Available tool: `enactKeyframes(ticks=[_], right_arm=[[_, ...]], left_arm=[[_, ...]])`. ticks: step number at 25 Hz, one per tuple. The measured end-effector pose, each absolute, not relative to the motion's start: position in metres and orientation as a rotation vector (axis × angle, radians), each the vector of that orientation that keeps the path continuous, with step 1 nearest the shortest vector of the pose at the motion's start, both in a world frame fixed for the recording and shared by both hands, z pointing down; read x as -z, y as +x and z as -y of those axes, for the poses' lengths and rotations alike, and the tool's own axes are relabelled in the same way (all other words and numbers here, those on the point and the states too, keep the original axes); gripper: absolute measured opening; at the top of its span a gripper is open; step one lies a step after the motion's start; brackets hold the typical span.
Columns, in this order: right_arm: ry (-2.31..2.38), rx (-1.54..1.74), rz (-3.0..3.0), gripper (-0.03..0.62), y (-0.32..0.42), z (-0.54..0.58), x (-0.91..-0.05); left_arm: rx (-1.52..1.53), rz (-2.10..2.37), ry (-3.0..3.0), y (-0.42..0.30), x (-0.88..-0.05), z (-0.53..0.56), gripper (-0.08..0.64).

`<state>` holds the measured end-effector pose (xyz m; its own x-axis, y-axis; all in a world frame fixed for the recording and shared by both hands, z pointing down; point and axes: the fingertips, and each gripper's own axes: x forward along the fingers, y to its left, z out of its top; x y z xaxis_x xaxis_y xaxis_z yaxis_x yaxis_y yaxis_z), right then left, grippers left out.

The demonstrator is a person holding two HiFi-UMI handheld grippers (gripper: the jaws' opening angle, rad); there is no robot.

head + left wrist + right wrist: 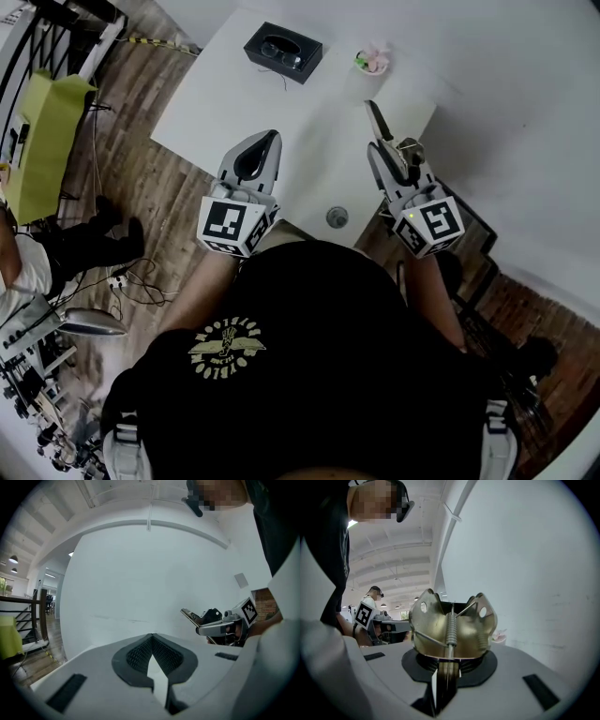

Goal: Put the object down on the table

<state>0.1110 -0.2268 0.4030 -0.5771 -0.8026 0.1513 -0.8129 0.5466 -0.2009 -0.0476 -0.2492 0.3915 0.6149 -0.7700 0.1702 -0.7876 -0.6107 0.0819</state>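
The fingers point(391, 677) of my right gripper point(392, 161) pinch a brass-coloured spring clip point(452, 630) by one end, its sprung wings pointing away from me. It rides in the grip above the near part of the white table point(309, 122), touching nothing. My left gripper point(152, 653) hangs beside it with fingers pressed together on nothing. A black case point(283, 52) and a small pink item point(373, 62) sit well apart at the far edge. By my reading the putting-down is not yet done: lowering and release remain.
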Motion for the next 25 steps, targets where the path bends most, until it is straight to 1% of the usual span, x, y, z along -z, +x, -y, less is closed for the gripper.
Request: enactKeyframes(ticks=[12, 25], right_arm=[[1.324, -0.523, 2.666, 0.066, 0.083, 0.243, -0.457], [1.267, -0.644, 2.553, 0.066, 0.08, 0.244, -0.524]], left_arm=[[-0.199, 1.331, 2.653, -0.068, -0.402, 0.261, 0.006], [-0.199, 1.316, 2.634, -0.07, -0.41, 0.261, 0.006]])
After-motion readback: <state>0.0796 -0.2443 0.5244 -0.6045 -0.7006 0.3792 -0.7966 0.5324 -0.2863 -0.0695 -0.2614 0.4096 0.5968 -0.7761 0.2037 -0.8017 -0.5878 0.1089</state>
